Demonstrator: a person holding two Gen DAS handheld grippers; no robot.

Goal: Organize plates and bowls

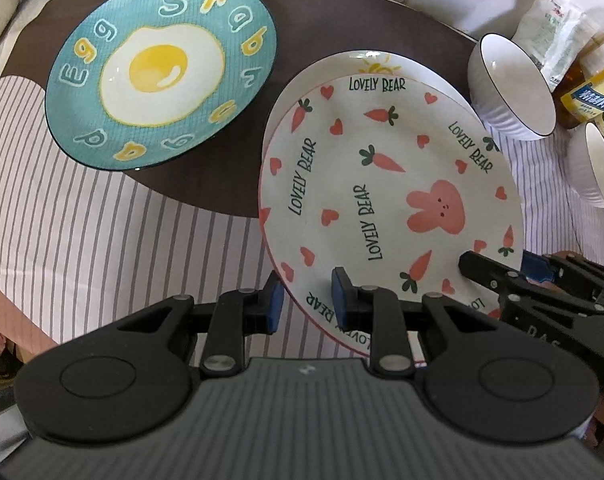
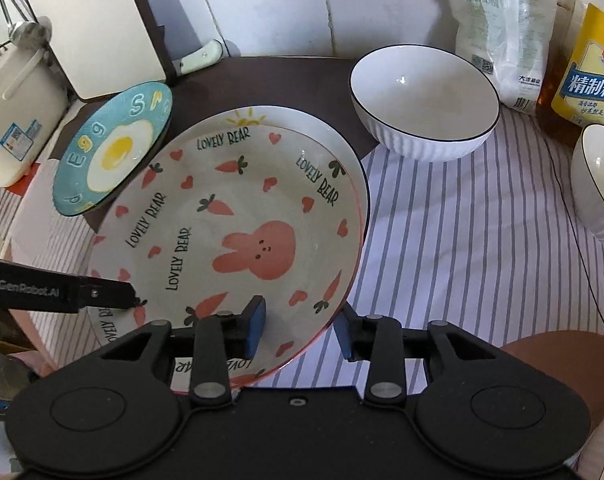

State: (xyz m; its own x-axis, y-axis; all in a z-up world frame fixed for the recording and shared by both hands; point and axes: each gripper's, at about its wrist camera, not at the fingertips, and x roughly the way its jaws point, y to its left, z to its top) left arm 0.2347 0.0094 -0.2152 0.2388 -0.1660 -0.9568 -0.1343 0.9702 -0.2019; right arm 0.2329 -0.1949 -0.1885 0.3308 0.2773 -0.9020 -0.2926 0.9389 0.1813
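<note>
Rabbit plate (image 2: 237,216): sits on top of a sun-marked plate (image 2: 261,118), whose far rim shows beyond it; the pair lies mid-surface, partly on the striped cloth (image 2: 462,240); stacking of these two looks done or nearly so
Egg plate (image 1: 161,72): lies alone on the dark surface (image 1: 293,20), just beside the stack; not yet joined to it
Bowls: near bowl (image 2: 424,100) and second bowl (image 2: 600,184) stand apart on the cloth, upright, not nested
Left tongs (image 1: 306,300): straddle the near rim of the rabbit plate, one pad under, one over; gap narrow; appear clamped on the rim
Right tongs (image 2: 299,330): stand apart astride the same plate's near-right rim; pads not pressing; grip looks released
Done, as judged: two plates stacked
Left, as judged: egg plate onto the stack; the two bowls nested or grouped
Clutter: seasoning bag (image 2: 502,28) and bottle (image 2: 582,64) behind the bowls; cutting board (image 2: 89,20) against the tiled wall
</note>
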